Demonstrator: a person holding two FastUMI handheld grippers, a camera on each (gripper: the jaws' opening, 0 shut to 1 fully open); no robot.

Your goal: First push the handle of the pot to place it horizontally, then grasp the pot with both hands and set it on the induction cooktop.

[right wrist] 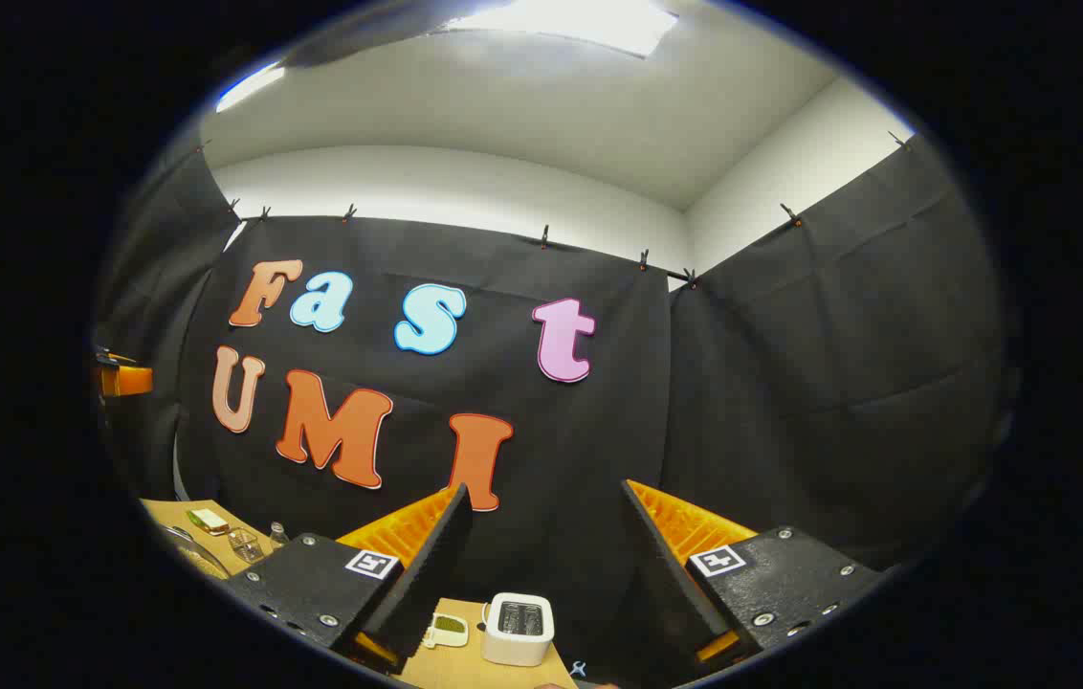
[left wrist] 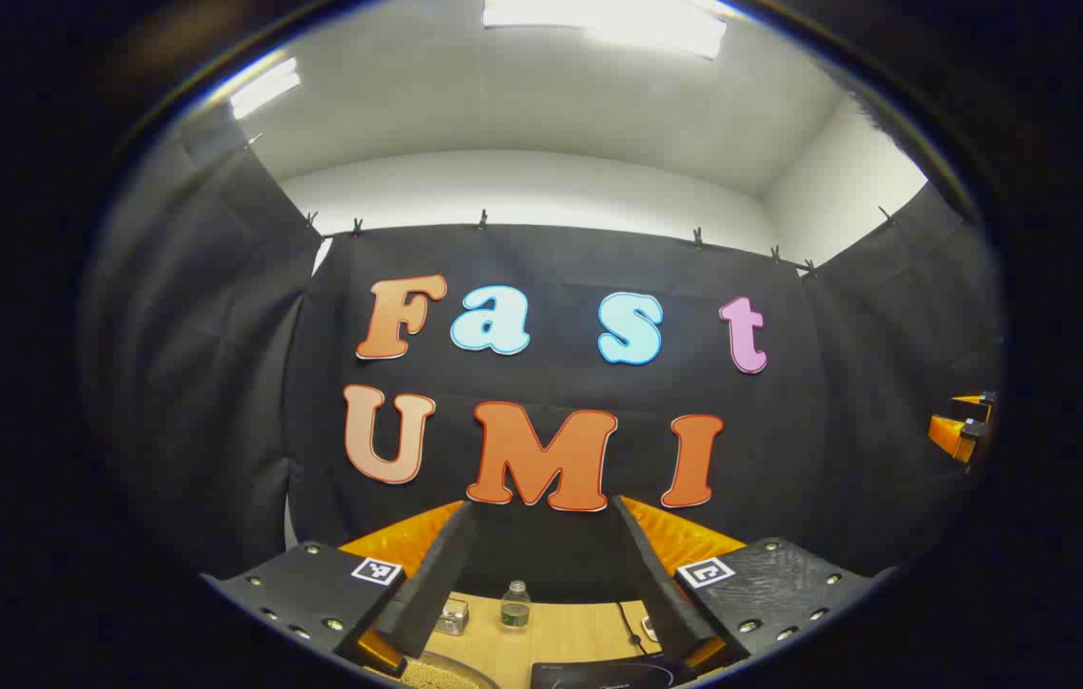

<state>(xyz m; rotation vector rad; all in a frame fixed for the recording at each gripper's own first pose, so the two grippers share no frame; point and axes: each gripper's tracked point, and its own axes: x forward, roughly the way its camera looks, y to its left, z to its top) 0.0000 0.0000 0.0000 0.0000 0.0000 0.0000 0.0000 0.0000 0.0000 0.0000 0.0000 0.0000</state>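
Nothing is done yet: both the left gripper (left wrist: 541,584) and right gripper (right wrist: 541,574) are held up high with jaws wide open and empty, the cooktop (left wrist: 599,673) lies on the bench (left wrist: 561,632) below, and I cannot spot the pot.

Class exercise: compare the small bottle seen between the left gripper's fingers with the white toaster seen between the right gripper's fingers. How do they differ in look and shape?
The bottle is clear, tall and narrow, with liquid in its lower part; the toaster is opaque white, squat and boxy with rounded corners. The bottle ends in a narrow capped neck, while the toaster has dark slots in its top. Both stand upright on the wooden table, near the black cloth wall.
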